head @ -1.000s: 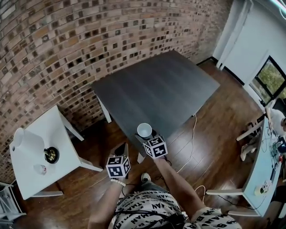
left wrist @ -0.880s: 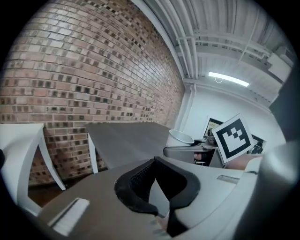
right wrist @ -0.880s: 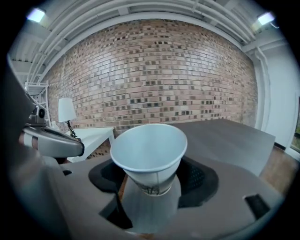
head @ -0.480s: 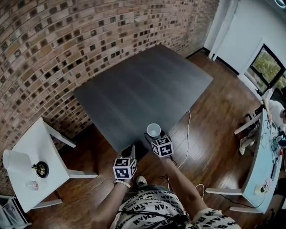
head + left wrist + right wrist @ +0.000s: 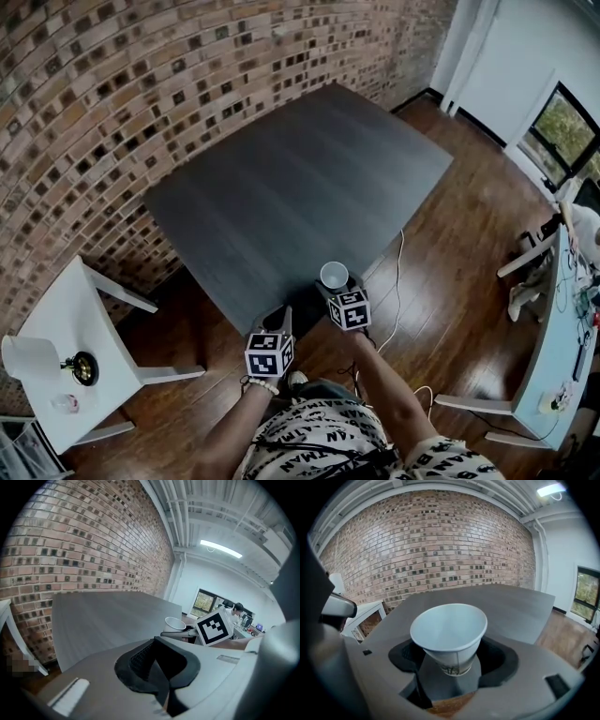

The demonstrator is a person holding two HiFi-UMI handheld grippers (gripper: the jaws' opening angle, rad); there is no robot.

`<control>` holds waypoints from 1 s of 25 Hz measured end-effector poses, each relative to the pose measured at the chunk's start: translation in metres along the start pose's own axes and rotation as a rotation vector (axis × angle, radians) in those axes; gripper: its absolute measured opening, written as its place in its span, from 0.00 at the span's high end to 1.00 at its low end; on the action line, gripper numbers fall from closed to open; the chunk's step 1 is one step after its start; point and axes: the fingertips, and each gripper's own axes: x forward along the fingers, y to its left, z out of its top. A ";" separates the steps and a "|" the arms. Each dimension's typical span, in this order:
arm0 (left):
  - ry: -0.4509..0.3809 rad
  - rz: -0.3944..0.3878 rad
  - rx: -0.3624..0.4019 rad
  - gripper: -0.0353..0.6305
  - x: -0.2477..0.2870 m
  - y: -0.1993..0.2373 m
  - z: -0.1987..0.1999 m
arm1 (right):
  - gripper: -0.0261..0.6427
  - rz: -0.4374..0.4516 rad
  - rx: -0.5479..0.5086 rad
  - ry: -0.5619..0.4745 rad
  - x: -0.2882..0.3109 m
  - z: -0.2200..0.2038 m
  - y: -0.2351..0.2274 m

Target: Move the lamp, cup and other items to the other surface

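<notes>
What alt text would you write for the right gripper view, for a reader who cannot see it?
The right gripper holds a white paper cup, mouth up, between its jaws, in front of a dark grey table. Behind are a brick wall and, at the left, a white side table.

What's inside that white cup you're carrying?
Nothing that I can see. The cup, held by the right gripper, shows only a bare white inner wall. Its near rim covers the very bottom, so that part can't be checked.
</notes>
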 end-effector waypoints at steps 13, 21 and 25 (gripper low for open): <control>0.029 0.007 -0.001 0.95 0.013 0.018 0.001 | 0.44 -0.025 0.027 -0.004 0.014 -0.008 -0.013; 0.038 0.010 -0.012 0.95 0.018 0.023 -0.001 | 0.34 -0.059 0.066 0.002 0.004 -0.014 -0.017; 0.033 0.013 -0.016 0.95 0.016 0.022 0.003 | 0.34 -0.070 0.107 0.014 -0.018 -0.018 -0.014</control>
